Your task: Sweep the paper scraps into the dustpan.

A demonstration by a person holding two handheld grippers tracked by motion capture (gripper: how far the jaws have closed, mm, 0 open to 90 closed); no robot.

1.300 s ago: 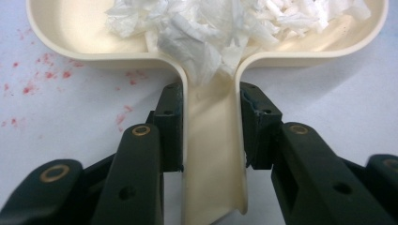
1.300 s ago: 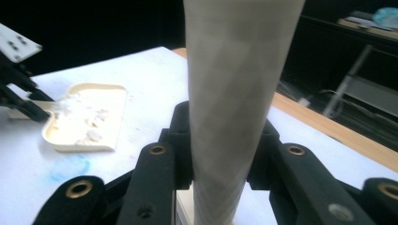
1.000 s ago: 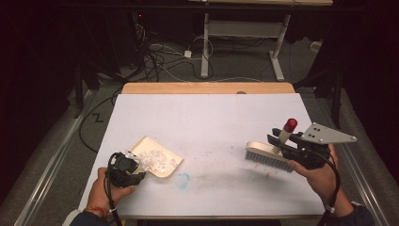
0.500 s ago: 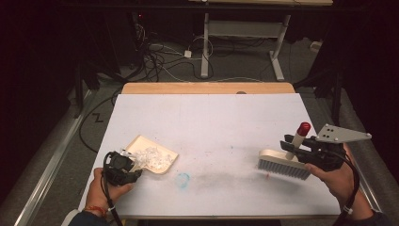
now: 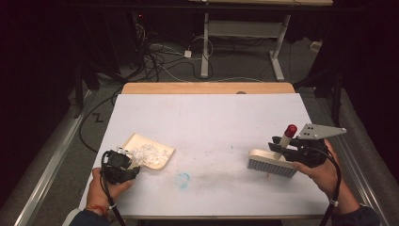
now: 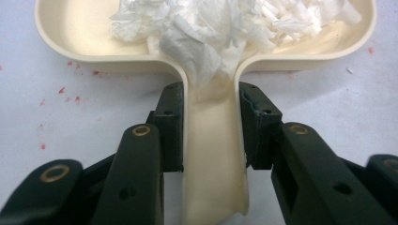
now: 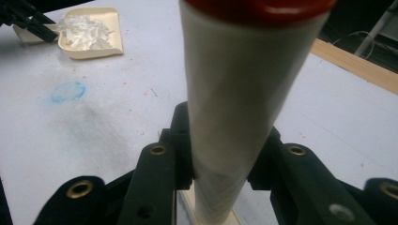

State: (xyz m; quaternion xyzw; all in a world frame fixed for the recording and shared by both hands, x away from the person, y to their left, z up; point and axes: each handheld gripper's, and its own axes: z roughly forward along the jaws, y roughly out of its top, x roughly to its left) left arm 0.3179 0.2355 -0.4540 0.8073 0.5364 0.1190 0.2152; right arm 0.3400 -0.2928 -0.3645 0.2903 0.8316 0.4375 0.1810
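Dustpan [image 6: 213, 154] rigid, light plastic, paper shreds [image 6: 220, 28] loose; left tongs [image 6: 211, 101] clamped on handle. Brush [image 5: 273, 162] stiff, right tongs [image 7: 225, 140] gripping handle low.

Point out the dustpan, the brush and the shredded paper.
dustpan [image 6: 213, 154], left gripper view, on its handle.
brush [image 5: 272, 165], high view, on its bristle head.
shredded paper [image 5: 149, 154], high view, middle of the heap.

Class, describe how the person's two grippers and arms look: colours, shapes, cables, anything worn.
Both grippers, left gripper and right gripper, are black with brass-coloured rivets on the jaws. The right carries a grey three-cornered plate; black cables trail from each. A red-orange wristband and dark sleeves are worn.
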